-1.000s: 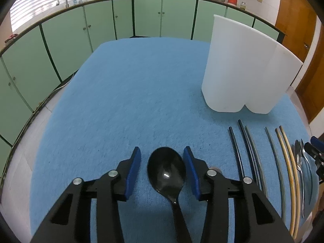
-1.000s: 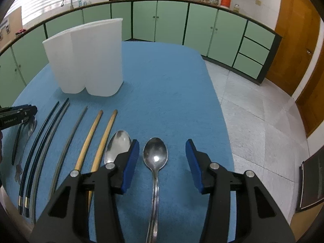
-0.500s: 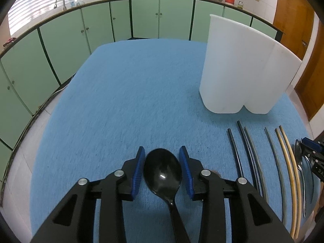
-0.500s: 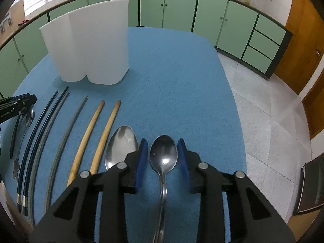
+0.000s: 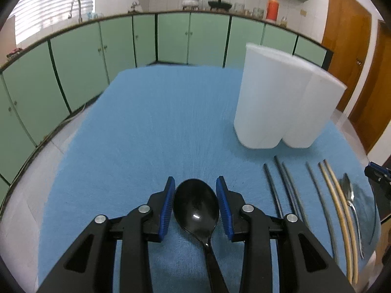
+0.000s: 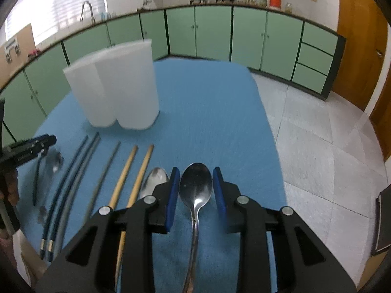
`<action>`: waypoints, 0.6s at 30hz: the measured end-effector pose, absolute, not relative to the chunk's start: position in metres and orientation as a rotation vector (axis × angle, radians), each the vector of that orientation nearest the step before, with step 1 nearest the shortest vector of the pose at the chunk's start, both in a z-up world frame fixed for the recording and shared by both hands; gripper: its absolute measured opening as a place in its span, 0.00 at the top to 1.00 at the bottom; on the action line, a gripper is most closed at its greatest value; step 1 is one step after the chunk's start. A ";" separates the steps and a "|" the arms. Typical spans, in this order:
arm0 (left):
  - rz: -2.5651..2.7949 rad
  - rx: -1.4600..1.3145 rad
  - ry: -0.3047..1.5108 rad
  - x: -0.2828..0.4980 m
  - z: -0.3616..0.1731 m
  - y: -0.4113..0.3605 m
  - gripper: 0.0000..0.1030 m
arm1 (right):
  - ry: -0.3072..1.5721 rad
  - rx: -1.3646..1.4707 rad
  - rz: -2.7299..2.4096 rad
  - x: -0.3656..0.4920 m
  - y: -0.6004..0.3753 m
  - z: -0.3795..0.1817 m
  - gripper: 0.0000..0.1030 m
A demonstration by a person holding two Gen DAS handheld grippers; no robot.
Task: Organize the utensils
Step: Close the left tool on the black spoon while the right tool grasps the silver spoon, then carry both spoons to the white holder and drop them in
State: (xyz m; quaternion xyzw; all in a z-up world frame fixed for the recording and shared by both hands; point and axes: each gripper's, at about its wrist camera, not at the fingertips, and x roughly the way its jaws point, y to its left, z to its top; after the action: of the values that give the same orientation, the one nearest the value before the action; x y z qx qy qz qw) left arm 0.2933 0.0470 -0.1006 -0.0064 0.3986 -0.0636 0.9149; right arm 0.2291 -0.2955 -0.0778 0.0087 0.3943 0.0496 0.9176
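My left gripper [image 5: 195,205] is shut on a black plastic spoon [image 5: 195,207], bowl forward, lifted above the blue mat. My right gripper [image 6: 196,190] is shut on a metal spoon [image 6: 195,185], also lifted. A white two-compartment holder [image 5: 281,107] stands upright ahead; it also shows in the right wrist view [image 6: 114,90]. On the mat lie dark chopsticks [image 6: 70,185], a grey chopstick [image 6: 102,178], two wooden chopsticks [image 6: 132,178] and a second metal spoon [image 6: 155,180].
The blue mat [image 5: 151,131] covers the table. Its right edge drops to a tiled floor [image 6: 330,146]. Green cabinets [image 5: 171,39] ring the room. Another spoon [image 6: 52,163] lies at the far left, blurred.
Both grippers closed on their spoons and lifted them off the mat; both views have tilted up and risen.
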 end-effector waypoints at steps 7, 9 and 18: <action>-0.151 -0.009 0.703 0.267 -0.079 0.050 0.67 | 0.728 0.045 0.115 0.213 -0.298 -0.056 0.74; -0.152 -0.011 0.676 0.259 -0.074 0.051 0.67 | 0.702 0.049 0.126 0.210 -0.296 -0.049 0.74; -0.133 0.000 0.579 0.246 -0.055 0.054 0.67 | 0.595 0.045 0.126 0.203 -0.288 -0.025 0.75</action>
State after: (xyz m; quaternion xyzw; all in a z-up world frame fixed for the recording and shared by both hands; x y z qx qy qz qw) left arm 0.2462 0.0540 -0.0548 0.0002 0.2854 -0.0655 0.9562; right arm 0.2025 -0.2884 -0.0249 0.0222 0.2928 0.0621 0.9539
